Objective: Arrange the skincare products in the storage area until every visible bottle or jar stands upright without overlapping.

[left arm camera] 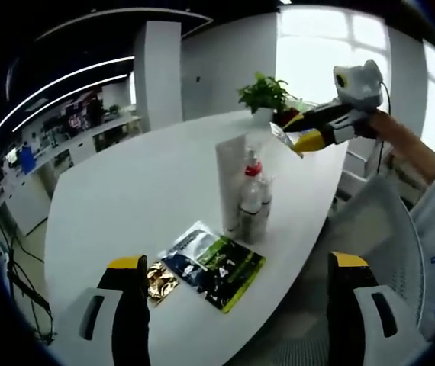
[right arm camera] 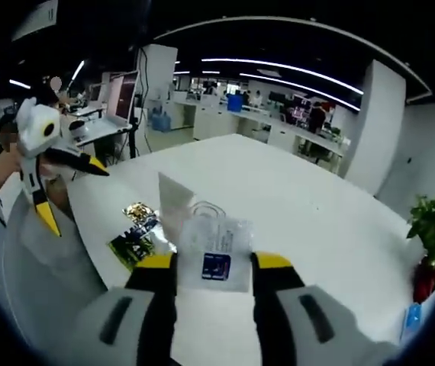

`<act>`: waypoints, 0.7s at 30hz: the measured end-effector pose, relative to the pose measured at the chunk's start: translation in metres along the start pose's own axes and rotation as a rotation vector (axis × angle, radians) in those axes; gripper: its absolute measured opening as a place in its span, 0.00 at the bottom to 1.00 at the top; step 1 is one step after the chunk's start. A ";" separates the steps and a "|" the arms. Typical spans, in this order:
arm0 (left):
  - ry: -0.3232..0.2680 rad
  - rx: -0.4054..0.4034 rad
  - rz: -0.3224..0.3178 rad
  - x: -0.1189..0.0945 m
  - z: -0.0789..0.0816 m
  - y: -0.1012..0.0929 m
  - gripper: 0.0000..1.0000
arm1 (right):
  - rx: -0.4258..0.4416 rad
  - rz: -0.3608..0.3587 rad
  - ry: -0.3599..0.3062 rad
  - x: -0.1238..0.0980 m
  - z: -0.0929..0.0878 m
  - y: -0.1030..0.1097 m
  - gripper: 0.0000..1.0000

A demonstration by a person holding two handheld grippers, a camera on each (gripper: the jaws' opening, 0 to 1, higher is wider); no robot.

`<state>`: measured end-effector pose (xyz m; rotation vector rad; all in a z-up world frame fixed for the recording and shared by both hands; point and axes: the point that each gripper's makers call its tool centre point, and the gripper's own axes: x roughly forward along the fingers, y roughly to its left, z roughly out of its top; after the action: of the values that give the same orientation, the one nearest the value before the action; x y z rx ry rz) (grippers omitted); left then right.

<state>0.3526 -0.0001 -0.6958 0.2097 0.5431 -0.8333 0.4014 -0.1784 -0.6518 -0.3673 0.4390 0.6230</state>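
Clear sachet [right arm camera: 214, 249] with a blue label pinched between the right gripper [right arm camera: 214, 267] jaws, held flat-face to the camera above the white table [right arm camera: 301, 206], long axis roughly upright in the right gripper view. Directly beyond and below it, upright bottles [left arm camera: 252, 200] with a red cap standing just beside a white card [left arm camera: 231, 179] near the table's edge, touching or nearly so; cannot tell how many. Flat sachets [left arm camera: 210, 263] lying on the table in front of the bottles, overlapping one another, nearer the left gripper [left arm camera: 236, 305]. Left gripper spread wide and empty, hovering short of those flat sachets, so probably the handier one for them. From the left gripper view: right gripper [left arm camera: 309, 133] raised over the bottles, well above the tabletop, something pale in its tip. From the right gripper view: bottles largely hidden behind the held sachet, left gripper [right arm camera: 88, 164] off to the side.
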 end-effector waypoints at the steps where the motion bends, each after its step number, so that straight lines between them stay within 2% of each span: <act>1: -0.004 -0.001 -0.007 -0.001 0.001 -0.001 0.95 | -0.002 0.008 -0.005 0.001 0.002 0.003 0.39; 12: -0.047 -0.017 -0.041 -0.006 0.006 0.002 0.88 | -0.041 0.069 -0.030 0.010 0.019 0.038 0.39; 15: -0.083 -0.031 -0.068 -0.009 0.011 0.001 0.81 | -0.053 0.085 -0.035 0.014 0.023 0.049 0.39; 18: -0.140 -0.051 -0.088 -0.013 0.020 0.001 0.69 | -0.057 0.100 -0.035 0.017 0.025 0.058 0.39; 21: -0.176 -0.102 -0.109 -0.014 0.027 0.000 0.59 | -0.067 0.125 -0.029 0.019 0.025 0.069 0.39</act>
<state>0.3548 -0.0012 -0.6654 0.0127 0.4325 -0.9179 0.3793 -0.1058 -0.6534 -0.3960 0.4158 0.7648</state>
